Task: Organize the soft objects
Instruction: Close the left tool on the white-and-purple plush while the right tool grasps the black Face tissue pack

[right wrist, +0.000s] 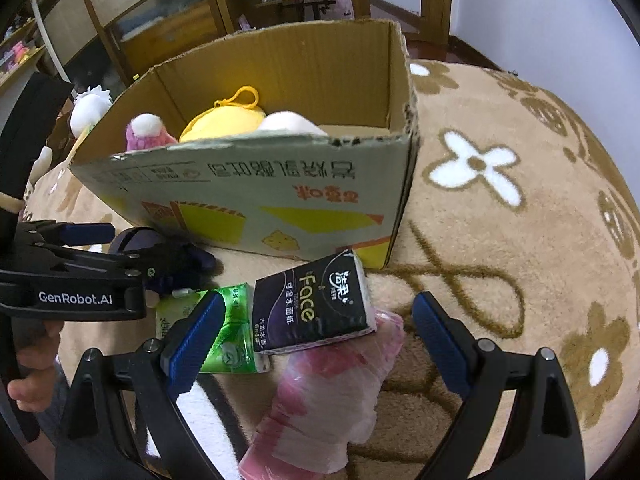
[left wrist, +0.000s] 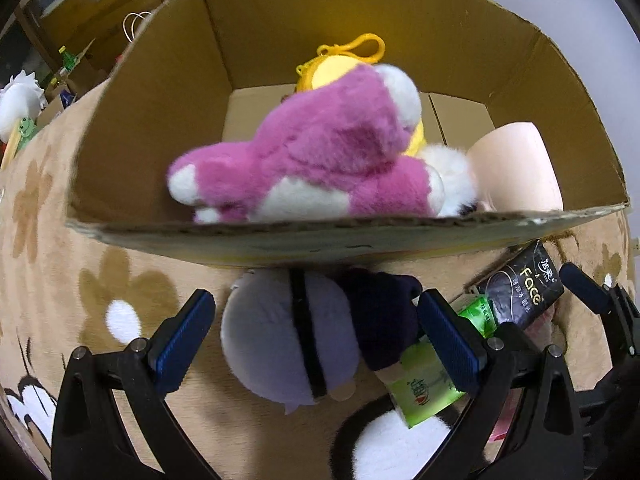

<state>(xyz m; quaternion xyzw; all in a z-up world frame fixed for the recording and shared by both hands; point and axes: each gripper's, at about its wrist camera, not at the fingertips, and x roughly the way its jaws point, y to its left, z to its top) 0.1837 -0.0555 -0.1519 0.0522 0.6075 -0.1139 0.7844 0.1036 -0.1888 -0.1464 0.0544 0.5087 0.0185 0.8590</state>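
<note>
A pink and white plush toy (left wrist: 312,160) lies inside the open cardboard box (left wrist: 152,120), its outline slightly blurred, over a yellow plush (left wrist: 332,76) with a yellow clip. My left gripper (left wrist: 316,320) stands open outside the box's near wall, above a lavender and navy plush (left wrist: 272,340) on the carpet, gripping nothing. My right gripper (right wrist: 316,320) is open too, its fingers on either side of a black tissue pack (right wrist: 312,304), a green tissue pack (right wrist: 228,332) and a pink wrapped pack (right wrist: 328,392). It touches none of them.
A pale peach object (left wrist: 516,168) leans in the box's right end. The box (right wrist: 260,196) stands on a beige flowered carpet (right wrist: 500,240). A white plush (right wrist: 88,108) lies beyond the box. A person's hand (right wrist: 32,360) holds the left gripper (right wrist: 134,252). Wooden cabinets stand behind.
</note>
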